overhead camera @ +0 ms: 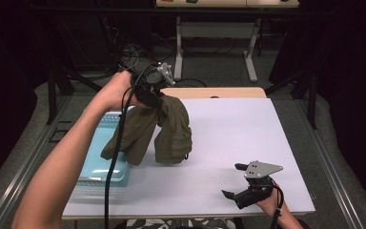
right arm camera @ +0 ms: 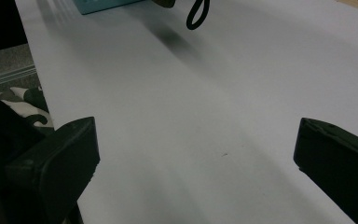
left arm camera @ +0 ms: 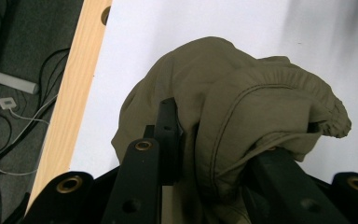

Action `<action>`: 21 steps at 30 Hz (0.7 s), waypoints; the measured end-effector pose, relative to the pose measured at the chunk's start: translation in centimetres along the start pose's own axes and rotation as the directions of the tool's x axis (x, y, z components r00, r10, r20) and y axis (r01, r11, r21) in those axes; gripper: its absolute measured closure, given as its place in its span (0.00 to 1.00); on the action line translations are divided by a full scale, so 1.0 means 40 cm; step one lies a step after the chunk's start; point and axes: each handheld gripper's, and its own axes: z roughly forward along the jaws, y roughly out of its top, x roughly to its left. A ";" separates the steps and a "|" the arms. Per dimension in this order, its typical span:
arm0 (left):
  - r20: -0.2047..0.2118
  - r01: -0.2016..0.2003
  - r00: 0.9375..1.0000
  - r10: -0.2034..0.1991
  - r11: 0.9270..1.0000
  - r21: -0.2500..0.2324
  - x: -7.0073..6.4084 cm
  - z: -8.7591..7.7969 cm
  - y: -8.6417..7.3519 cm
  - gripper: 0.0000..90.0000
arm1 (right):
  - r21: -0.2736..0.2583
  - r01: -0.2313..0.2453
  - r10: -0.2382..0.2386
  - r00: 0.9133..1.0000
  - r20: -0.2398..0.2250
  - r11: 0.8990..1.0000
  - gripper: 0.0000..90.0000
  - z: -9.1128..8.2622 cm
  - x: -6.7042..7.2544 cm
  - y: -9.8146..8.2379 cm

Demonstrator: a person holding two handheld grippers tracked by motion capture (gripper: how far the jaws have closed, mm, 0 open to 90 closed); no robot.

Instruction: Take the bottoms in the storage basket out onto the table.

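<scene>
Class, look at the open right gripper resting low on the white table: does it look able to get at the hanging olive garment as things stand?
Probably yes. Bare table lies between the right gripper and the olive garment, which the left gripper holds up.

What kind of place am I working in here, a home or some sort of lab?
Most likely a lab or recording workspace, not a home: a white work table ringed by dark curtains, loose cables on the floor behind it, and an adjustable-leg desk farther back.
</scene>
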 end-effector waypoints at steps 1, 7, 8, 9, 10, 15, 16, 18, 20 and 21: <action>0.004 -0.003 1.000 0.003 1.000 0.004 0.000 0.004 0.004 0.82 | 0.000 0.001 -0.001 1.000 -0.001 1.000 0.00 0.000 0.000 0.000; 0.013 -0.011 1.000 0.010 1.000 0.007 -0.001 0.027 0.025 0.82 | 0.000 -0.001 0.001 1.000 0.000 1.000 0.00 0.000 0.000 0.000; 0.013 -0.011 1.000 0.010 1.000 0.008 -0.001 0.030 0.027 0.82 | 0.000 0.000 0.000 1.000 0.001 1.000 0.00 -0.001 0.000 0.000; 0.018 -0.011 1.000 0.011 1.000 0.009 -0.001 0.033 0.029 0.82 | 0.000 0.001 -0.001 1.000 0.000 1.000 0.00 -0.001 0.000 0.000; 0.018 -0.011 1.000 0.011 1.000 0.009 -0.001 0.033 0.029 0.82 | -0.002 -0.001 0.001 1.000 0.000 1.000 0.00 -0.001 0.000 -0.001; 0.020 -0.014 1.000 0.014 1.000 0.007 -0.005 0.045 0.040 0.82 | 0.001 0.001 -0.001 1.000 -0.001 1.000 0.00 -0.002 0.000 0.000; 0.017 -0.014 1.000 0.013 1.000 0.006 -0.006 0.048 0.043 0.82 | -0.001 0.002 -0.002 1.000 -0.001 1.000 0.00 -0.001 0.000 0.000; 0.019 -0.018 1.000 0.018 1.000 0.006 -0.009 0.053 0.050 0.82 | 0.000 0.001 -0.001 1.000 -0.001 1.000 0.00 -0.001 0.000 0.000; 0.025 -0.020 0.999 0.019 1.000 0.002 -0.011 0.060 0.057 0.82 | -0.001 0.003 -0.003 1.000 -0.001 1.000 0.00 -0.001 0.000 0.000; 0.025 -0.020 0.999 0.019 1.000 0.002 -0.011 0.060 0.057 0.82 | -0.001 0.003 -0.003 1.000 -0.001 1.000 0.00 -0.001 0.000 0.000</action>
